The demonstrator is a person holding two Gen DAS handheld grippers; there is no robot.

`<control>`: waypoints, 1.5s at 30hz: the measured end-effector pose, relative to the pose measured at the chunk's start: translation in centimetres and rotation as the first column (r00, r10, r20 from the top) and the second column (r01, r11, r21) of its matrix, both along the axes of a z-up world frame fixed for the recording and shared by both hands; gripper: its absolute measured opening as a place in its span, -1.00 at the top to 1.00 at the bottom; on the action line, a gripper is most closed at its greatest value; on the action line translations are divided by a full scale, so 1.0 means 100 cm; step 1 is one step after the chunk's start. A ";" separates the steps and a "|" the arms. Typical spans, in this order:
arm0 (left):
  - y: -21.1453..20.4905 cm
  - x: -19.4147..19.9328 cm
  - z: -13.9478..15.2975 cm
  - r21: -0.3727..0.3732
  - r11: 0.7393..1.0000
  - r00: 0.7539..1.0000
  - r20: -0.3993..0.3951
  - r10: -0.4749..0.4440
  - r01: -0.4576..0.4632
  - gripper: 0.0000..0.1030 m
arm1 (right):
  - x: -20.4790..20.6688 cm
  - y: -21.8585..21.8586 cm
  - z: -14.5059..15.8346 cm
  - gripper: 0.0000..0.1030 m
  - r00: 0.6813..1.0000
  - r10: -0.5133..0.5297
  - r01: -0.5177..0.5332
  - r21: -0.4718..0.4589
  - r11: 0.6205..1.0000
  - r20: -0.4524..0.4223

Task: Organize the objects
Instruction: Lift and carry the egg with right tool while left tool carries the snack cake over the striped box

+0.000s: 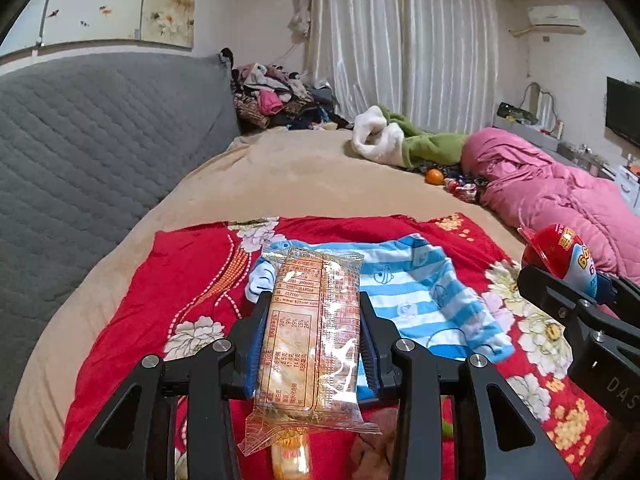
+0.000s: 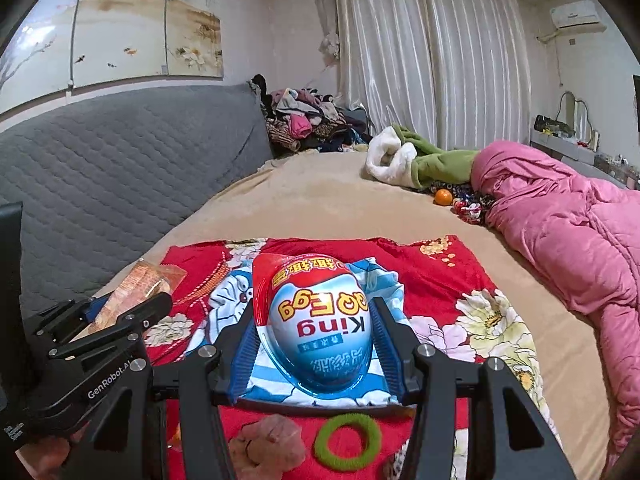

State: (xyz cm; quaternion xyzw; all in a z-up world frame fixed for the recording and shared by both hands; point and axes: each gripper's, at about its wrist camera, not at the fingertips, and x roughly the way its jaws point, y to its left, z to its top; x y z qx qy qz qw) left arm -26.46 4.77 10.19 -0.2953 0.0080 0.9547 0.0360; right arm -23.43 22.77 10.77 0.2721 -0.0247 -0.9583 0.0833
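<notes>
**Both claws loaded over the red floral cloth**

Left claw (image 1: 312, 332) is clamped on a clear orange-printed snack packet (image 1: 310, 336), blue pads pressing both long sides. The packet sticks out forward and also hangs back toward the camera. In the right wrist view the same left claw (image 2: 120, 316) shows at the left edge, packet (image 2: 136, 292) angled up out of it.

Right claw (image 2: 316, 332) grips a King Egg toy egg (image 2: 320, 320), red top, blue-white body, printing upside down to the camera. Blue pads sit on both flanks of the egg. In the left wrist view the right claw (image 1: 568, 284) enters from the right edge with the egg (image 1: 560, 252) in it.

Both claws are held above a red floral cloth (image 1: 160, 280) spread on the tan bed (image 1: 300, 168). A blue-and-white striped Doraemon garment (image 1: 420, 292) lies crumpled on the cloth, directly under and beyond both held items.

Near edge of the cloth, close to the right claw: a green hair ring (image 2: 347, 442) and a pinkish lumpy item (image 2: 272, 444), type unclear.

Further back on the bed: an orange (image 2: 444, 197) beside some wrapped candies (image 2: 468, 210), a green-and-white plush garment (image 2: 416, 160), a pink quilt (image 2: 560, 220). Clothes pile (image 2: 308, 120) at the far end by the grey quilted headboard (image 2: 120, 160).
</notes>
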 end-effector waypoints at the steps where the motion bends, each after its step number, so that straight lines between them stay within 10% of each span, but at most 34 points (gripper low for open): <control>1: 0.000 -0.005 -0.003 0.005 1.000 1.000 0.000 0.003 -0.003 0.21 | -0.005 0.001 -0.004 -0.03 1.000 -0.001 0.001 -0.003 1.000 0.003; 45: 0.037 -0.156 -0.151 -0.053 0.998 0.982 0.187 0.033 -0.024 0.21 | -0.160 0.004 -0.146 -0.03 0.972 -0.050 0.045 0.028 0.999 0.228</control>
